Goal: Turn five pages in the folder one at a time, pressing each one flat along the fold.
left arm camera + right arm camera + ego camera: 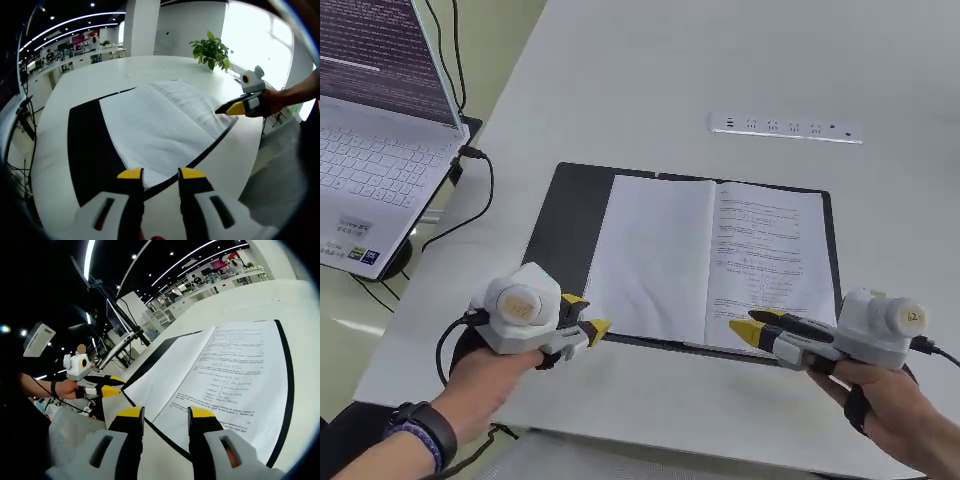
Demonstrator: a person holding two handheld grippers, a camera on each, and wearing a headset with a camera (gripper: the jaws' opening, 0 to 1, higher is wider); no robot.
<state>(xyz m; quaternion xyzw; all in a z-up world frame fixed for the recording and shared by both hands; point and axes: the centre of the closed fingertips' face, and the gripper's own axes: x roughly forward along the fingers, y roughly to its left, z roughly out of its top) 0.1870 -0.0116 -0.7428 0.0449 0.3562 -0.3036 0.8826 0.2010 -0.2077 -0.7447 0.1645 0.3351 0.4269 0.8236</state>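
Note:
A black folder (570, 215) lies open on the white table. Its left page (655, 255) is blank and its right page (770, 260) is printed. My left gripper (588, 315) hovers open just off the folder's near left corner, with nothing between its jaws (161, 174). My right gripper (740, 332) is open at the near edge of the printed page (235, 375), and its jaws (166, 412) straddle the folder's front edge without gripping it. Each gripper appears in the other's view: the right gripper (227, 109) and the left gripper (112, 385).
An open laptop (370, 130) stands at the far left with cables (470, 190) trailing beside the table. A white power strip (785, 127) lies beyond the folder. The table's near edge (620, 425) runs just behind my hands. A potted plant (212, 50) stands farther off.

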